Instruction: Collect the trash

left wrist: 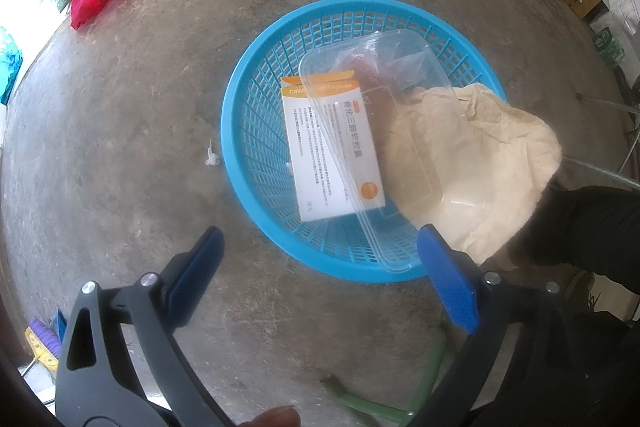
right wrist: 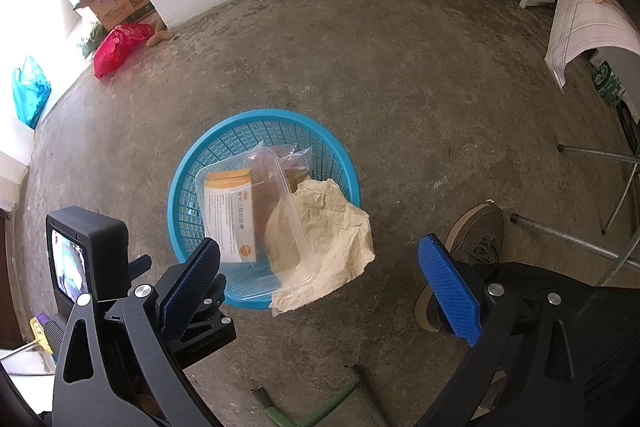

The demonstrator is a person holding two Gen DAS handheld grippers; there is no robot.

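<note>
**Basket ahead, one scrap left on the floor to its left**

My left gripper (left wrist: 320, 267) hangs with fingers wide and empty, just short of the blue basket (left wrist: 240, 147). The right gripper (right wrist: 320, 283), also wide and empty, sits higher and further back. In the basket lie a clear plastic tray (left wrist: 400, 155), a white medicine box (left wrist: 332, 155) and crumpled brown paper (left wrist: 480, 163) that spills over the rim. A small white scrap (left wrist: 211, 157) lies on the concrete floor (left wrist: 120, 147) just left of the basket, ahead-left of my left fingers, likely the nearer hand for it.
</note>
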